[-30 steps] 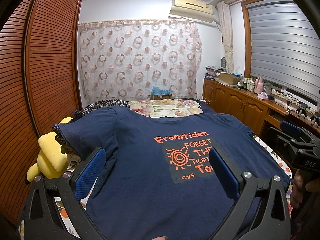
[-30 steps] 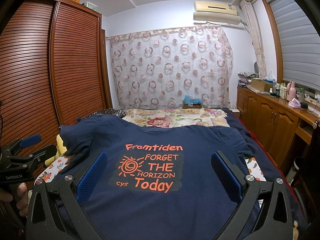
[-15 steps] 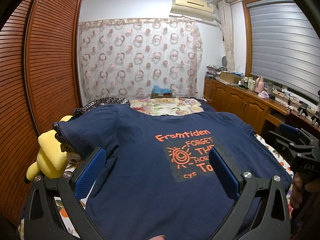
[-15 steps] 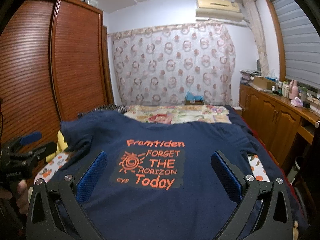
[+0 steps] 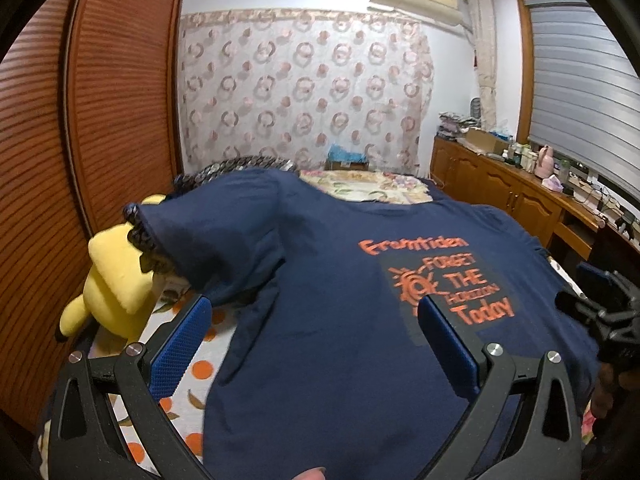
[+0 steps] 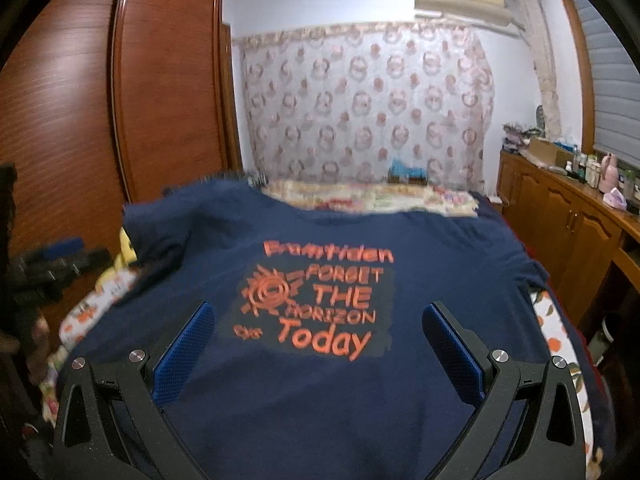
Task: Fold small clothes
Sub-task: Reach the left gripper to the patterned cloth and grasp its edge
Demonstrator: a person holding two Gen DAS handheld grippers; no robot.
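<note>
Navy T-shirt [image 5: 328, 320] is lying spread flat, print side up, on the bed [image 5: 188, 384], whose orange-patterned sheet is showing along both of its sides. I am holding my left tool [image 5: 316, 344] low over the shirt's near left part, its blue fingers [image 5: 182, 344] spread wide and gripping nothing; the left one is hanging over the sheet just beside the shirt's edge. My right tool [image 6: 320, 348] is hovering over the shirt's lower middle, also released, with the orange lettering sitting between its fingers [image 6: 452, 352]. I am seeing a yellow plush toy [image 5: 116, 280] just beside the left sleeve, at the bed's left edge. The right wrist view is blurring, so I cannot tell finer details there.
</note>
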